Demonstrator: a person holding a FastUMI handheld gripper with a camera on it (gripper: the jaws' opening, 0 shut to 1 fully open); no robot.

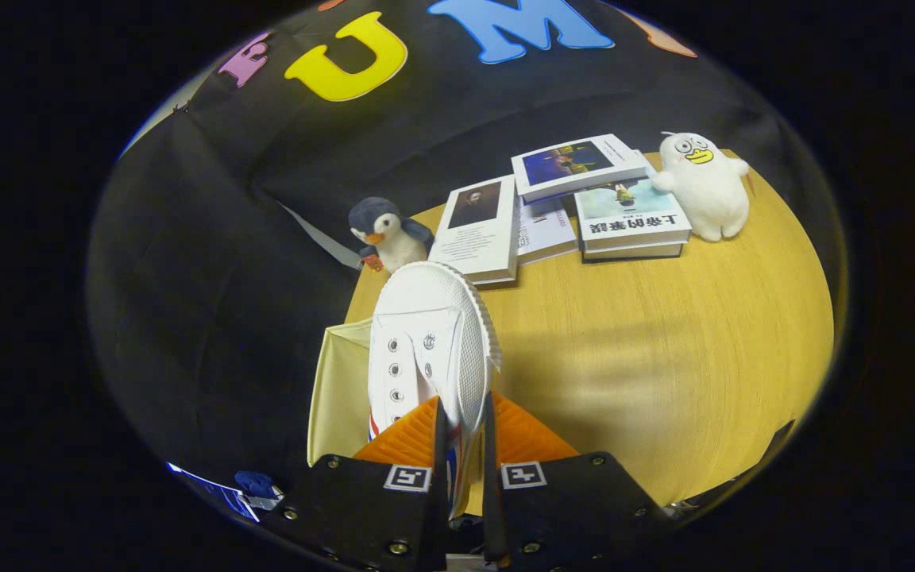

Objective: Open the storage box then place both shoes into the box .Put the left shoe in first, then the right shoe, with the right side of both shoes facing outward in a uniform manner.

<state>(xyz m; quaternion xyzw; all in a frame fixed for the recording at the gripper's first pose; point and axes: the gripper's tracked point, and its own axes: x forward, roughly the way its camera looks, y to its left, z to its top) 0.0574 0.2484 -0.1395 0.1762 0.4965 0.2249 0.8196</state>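
Observation:
A white canvas shoe (pixel 430 349) with lace eyelets and a red-and-blue stripe is clamped between the fingers of my gripper (pixel 461 433), which is shut on its side wall near the opening. The toe points away from me, toward the books. The shoe hangs above the table's left edge, over a pale cream box panel (pixel 340 393) that shows just left of it. The inside of the box is hidden behind the shoe and the fingers.
The round wooden table (pixel 664 349) stretches ahead and to the right. At its far side sit a penguin plush (pixel 386 232), several stacked books (pixel 569 199) and a white duck plush (pixel 704 187). Black booth cloth lies left of the table.

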